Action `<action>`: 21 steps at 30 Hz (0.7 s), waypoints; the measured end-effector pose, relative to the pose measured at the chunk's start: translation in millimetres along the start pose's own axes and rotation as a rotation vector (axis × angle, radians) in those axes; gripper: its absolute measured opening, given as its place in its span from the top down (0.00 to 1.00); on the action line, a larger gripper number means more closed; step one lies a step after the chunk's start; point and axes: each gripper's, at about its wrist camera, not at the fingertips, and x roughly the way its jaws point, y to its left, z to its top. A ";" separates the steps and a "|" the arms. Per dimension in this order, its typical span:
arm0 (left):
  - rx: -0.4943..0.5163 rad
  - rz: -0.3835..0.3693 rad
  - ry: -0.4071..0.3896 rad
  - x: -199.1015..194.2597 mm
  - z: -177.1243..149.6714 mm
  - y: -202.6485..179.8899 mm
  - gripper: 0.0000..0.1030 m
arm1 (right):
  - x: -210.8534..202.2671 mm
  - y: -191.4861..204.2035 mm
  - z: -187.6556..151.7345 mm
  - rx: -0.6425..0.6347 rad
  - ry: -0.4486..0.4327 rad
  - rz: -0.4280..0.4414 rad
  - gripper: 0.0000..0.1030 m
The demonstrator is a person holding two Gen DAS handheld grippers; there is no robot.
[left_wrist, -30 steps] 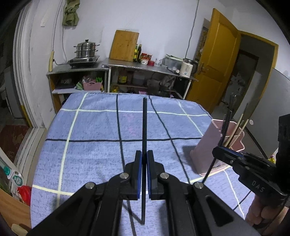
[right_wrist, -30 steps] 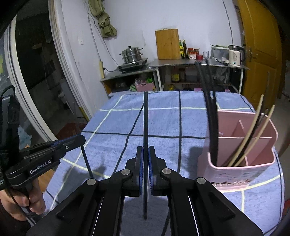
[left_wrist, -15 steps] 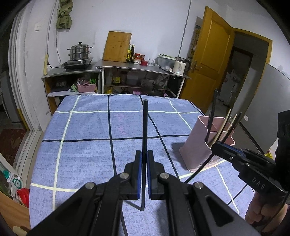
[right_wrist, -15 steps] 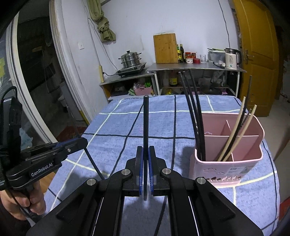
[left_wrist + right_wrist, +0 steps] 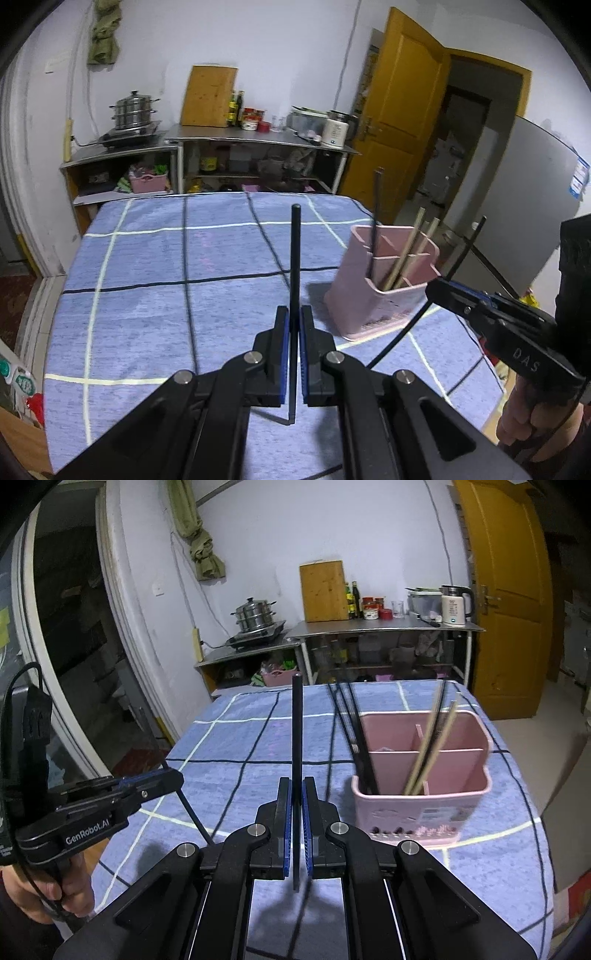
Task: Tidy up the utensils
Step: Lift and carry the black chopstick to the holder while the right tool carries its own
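- Both tools have drawn back and risen from the pink holder [image 5: 421, 775]; it now looks smaller and farther off than a second ago.
- Left tool [image 5: 293, 354] is clamped on a black chopstick [image 5: 294, 266].
- Right tool [image 5: 294, 830] likewise grips its own black chopstick [image 5: 296, 738].
- The holder stands on the tabletop [image 5: 240, 753] at two o'clock, chopsticks already inside; these two likely go in next.

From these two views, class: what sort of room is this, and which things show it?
Most likely a home kitchen: a steamer pot on a stove, a chopping board against the wall, and a kettle on the steel counter.
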 end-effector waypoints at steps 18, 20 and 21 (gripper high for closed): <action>0.066 -0.146 -0.068 2.5 62.1 -75.3 0.95 | -61.0 -55.7 36.6 0.054 -0.124 -0.086 0.95; 0.071 -0.152 -0.085 0.9 73.4 -80.9 0.95 | -67.0 -57.7 46.5 0.052 -0.151 -0.090 0.95; 0.073 -0.156 -0.094 0.6 79.6 -83.6 0.95 | -69.6 -58.7 51.1 0.052 -0.163 -0.091 0.95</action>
